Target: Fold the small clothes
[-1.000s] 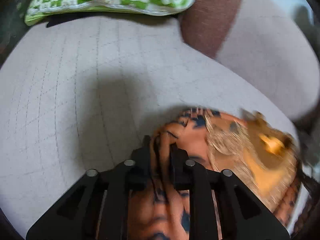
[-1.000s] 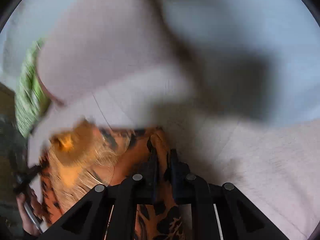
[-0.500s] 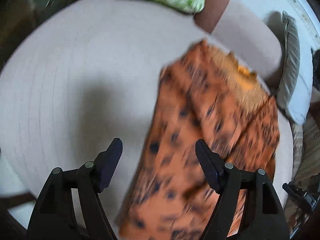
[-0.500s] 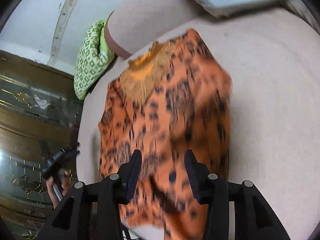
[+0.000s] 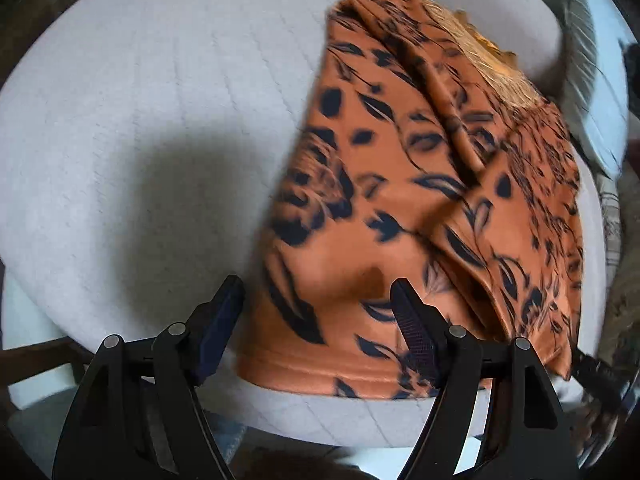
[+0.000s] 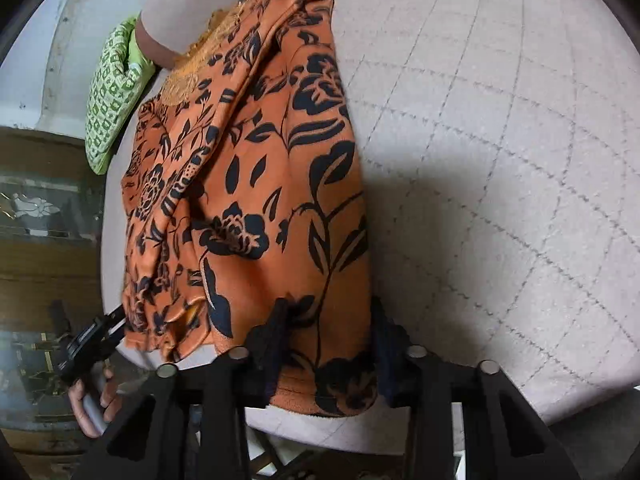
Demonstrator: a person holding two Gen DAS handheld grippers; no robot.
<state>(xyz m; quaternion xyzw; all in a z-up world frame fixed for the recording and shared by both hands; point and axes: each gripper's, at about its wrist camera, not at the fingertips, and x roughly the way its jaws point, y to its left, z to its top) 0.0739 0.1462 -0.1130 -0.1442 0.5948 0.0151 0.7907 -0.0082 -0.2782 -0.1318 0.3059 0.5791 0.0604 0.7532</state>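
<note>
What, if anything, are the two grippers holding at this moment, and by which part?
Left gripper, jaws just opened: nothing. Right gripper, jaws just closing, straddles the orange garment at its near hem; whether it grips cannot be told.

Bare quilted cushion (image 6: 500,160) beside garment (image 6: 256,184)

A pale grey quilted cushion surface (image 6: 500,160), stitched in a grid, fills most of both views. A green-and-white patterned pillow (image 6: 114,96) lies at the upper left of the right wrist view, with dark wooden panelling (image 6: 44,264) below it at the left edge.
</note>
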